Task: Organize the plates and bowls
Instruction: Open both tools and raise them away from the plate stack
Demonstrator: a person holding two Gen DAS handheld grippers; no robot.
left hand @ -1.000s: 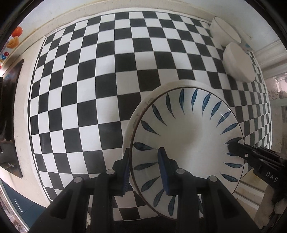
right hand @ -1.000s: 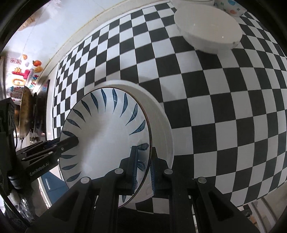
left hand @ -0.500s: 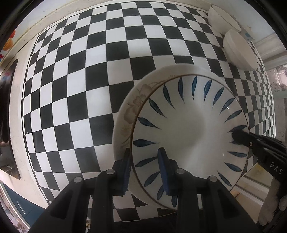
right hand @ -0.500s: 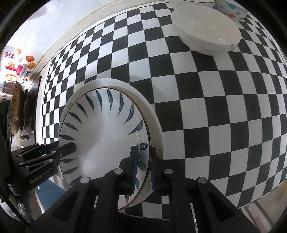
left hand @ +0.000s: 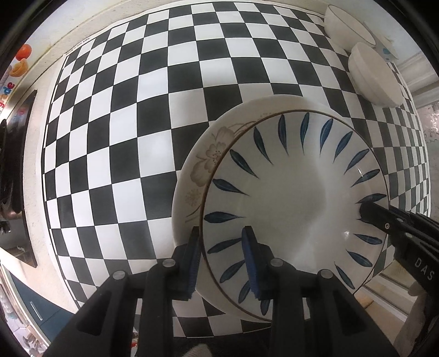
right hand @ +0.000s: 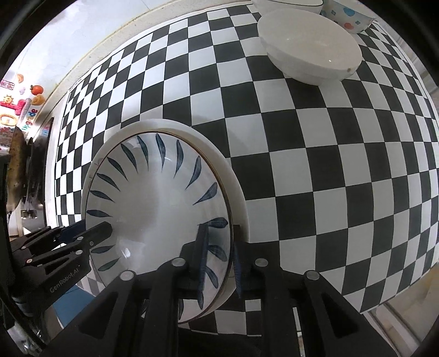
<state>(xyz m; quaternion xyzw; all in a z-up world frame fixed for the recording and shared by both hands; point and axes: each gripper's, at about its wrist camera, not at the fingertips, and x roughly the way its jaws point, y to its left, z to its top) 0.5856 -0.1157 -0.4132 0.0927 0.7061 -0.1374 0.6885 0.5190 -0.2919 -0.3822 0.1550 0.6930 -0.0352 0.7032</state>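
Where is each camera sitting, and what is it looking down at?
Left wrist: on the left gripper, looking down at the blue-leaf plate; the right gripper's tip shows.
Right wrist: on the right gripper, jaws opening around the rim; the left gripper shows.
Both see: that plate, flower plate, checkered mat, white bowl.

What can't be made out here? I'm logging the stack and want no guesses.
- Flowered plate: mostly covered by the blue-leaf plate in both views, so whether the two touch is unclear.
- Spotted bowl: cut off by the right wrist view's top edge.
- Rear white bowl: interior hidden by its angle, left wrist view.
- Right gripper: fingers opening; pad contact unclear.
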